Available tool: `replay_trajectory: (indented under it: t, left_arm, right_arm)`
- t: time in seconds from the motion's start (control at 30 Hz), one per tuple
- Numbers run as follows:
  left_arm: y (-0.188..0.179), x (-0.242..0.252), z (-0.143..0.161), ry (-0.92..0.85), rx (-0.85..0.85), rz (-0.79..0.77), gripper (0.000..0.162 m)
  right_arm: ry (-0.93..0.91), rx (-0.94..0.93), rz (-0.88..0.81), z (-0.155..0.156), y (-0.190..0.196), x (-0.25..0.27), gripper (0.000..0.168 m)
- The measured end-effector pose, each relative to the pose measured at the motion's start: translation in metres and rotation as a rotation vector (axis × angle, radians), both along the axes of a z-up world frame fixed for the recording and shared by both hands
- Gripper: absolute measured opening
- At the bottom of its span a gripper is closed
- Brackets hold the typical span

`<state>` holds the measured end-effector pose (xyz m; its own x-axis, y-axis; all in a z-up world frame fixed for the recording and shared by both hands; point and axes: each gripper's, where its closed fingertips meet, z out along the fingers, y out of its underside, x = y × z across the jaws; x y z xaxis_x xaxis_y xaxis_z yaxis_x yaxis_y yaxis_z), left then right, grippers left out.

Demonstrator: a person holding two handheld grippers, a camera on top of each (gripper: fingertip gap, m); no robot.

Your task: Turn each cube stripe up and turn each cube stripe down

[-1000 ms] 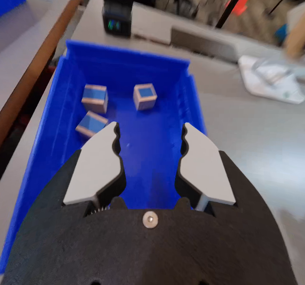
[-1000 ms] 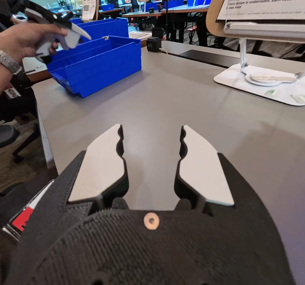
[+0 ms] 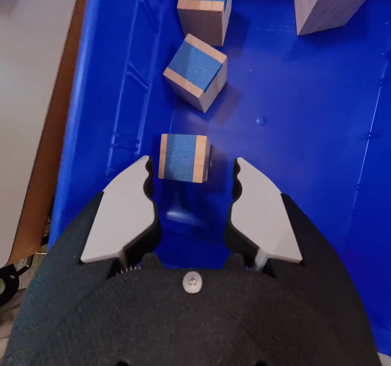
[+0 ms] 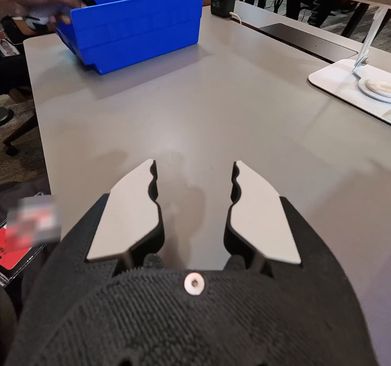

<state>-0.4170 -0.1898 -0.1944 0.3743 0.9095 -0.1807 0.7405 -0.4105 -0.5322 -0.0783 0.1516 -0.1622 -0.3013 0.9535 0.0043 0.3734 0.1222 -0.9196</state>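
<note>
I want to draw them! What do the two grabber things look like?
Both look alike: the left gripper and right gripper each have a rough black body, a silver screw in the middle, and two light grey pointed jaws with wavy black inner edges. A small spring shows at the left one's base.

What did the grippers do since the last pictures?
The left gripper dropped into the blue bin, closing in on the nearest cube, jaws open, nothing grabbed. The right gripper stayed open and empty over the grey table.
</note>
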Motion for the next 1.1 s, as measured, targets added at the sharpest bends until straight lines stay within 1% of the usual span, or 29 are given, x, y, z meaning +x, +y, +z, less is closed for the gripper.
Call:
replay_trajectory:
  t: [0.07,0.13,0.17,0.2,0.27,0.4,0.5,0.7,0.77,0.9,0.97,1.07,1.1]
  left_arm:
    - [0.0,0.002,-0.01,-0.034,-0.005,0.001,0.077]
    - [0.002,0.002,-0.007,-0.023,0.003,-0.01,0.074]
    - [0.0,0.001,-0.006,-0.016,0.007,0.001,0.065]
    - [-0.001,0.0,-0.004,-0.008,0.008,0.002,0.047]
    - [0.004,0.004,-0.003,-0.033,0.059,-0.034,0.046]
    - [0.015,0.009,0.003,-0.065,0.177,-0.058,0.046]
    - [0.022,0.011,0.009,-0.064,0.225,-0.081,0.045]
    - [0.044,0.012,0.043,-0.008,0.36,-0.129,0.045]
    - [0.045,0.015,0.04,-0.027,0.334,-0.142,0.045]
    - [0.047,0.011,0.021,-0.018,0.274,-0.146,0.045]
    - [0.046,0.016,0.008,-0.072,0.221,-0.143,0.047]
    - [0.046,0.022,0.004,-0.112,0.157,-0.152,0.046]
    - [0.045,0.027,0.0,-0.15,0.138,-0.153,0.049]
  right_arm:
    - [0.0,0.003,0.004,0.0,-0.001,0.0,0.068]
    - [-0.001,0.008,0.009,-0.001,-0.003,0.001,0.068]
    - [-0.001,0.012,0.011,-0.001,-0.003,0.001,0.068]
    - [-0.001,0.016,0.012,-0.001,-0.004,0.001,0.068]
    - [0.0,0.021,0.013,-0.001,-0.004,0.001,0.067]
    - [0.0,0.017,0.01,-0.001,-0.004,0.001,0.067]
    - [0.002,0.016,0.007,0.0,-0.003,0.001,0.066]
    - [-0.002,0.022,0.006,-0.002,-0.003,0.001,0.065]
    - [-0.003,0.019,0.007,-0.002,-0.003,0.001,0.065]
    - [-0.002,0.026,0.009,-0.002,-0.004,0.001,0.065]
    - [0.0,0.031,0.008,-0.001,-0.003,0.002,0.065]
    - [-0.001,0.032,0.005,-0.002,-0.002,0.001,0.065]
    - [-0.003,0.03,0.005,-0.003,-0.002,0.001,0.064]
